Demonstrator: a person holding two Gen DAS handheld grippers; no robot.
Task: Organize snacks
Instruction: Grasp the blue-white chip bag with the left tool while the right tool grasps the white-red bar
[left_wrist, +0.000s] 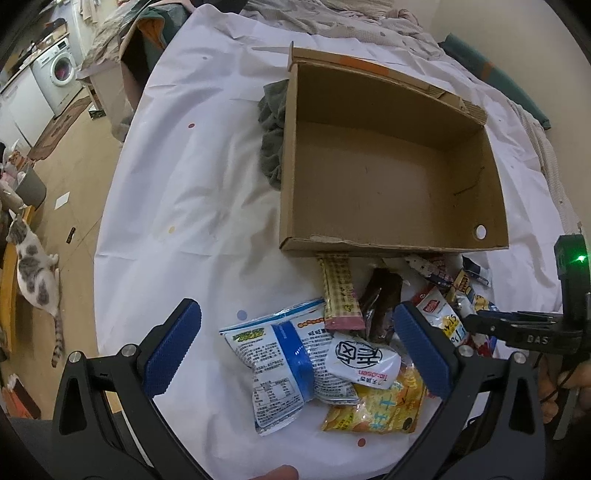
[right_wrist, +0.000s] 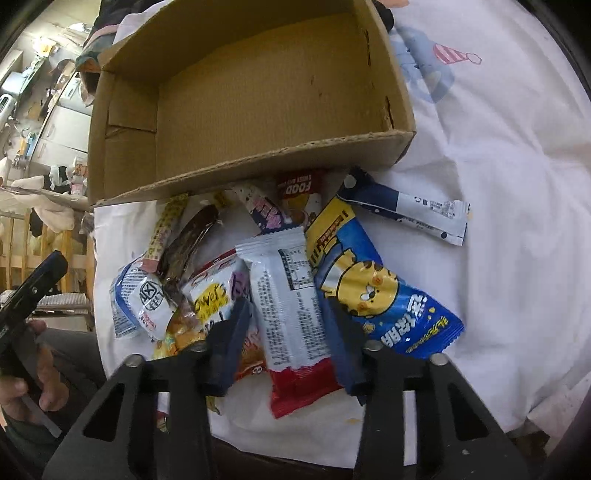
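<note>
An empty cardboard box sits on a white sheet; it also shows in the right wrist view. A pile of snack packets lies in front of it. My left gripper is open above a blue-and-white bag, a small white pouch and a yellow packet. My right gripper has its fingers on both sides of a white-and-red packet. A blue-and-yellow bag lies to its right. Its fingers reach in from the right in the left wrist view.
A grey cloth is bunched against the box's left wall. The sheet's left edge drops to a wooden floor where a cat stands. A washing machine is far left. A navy-and-white stick packet lies right of the pile.
</note>
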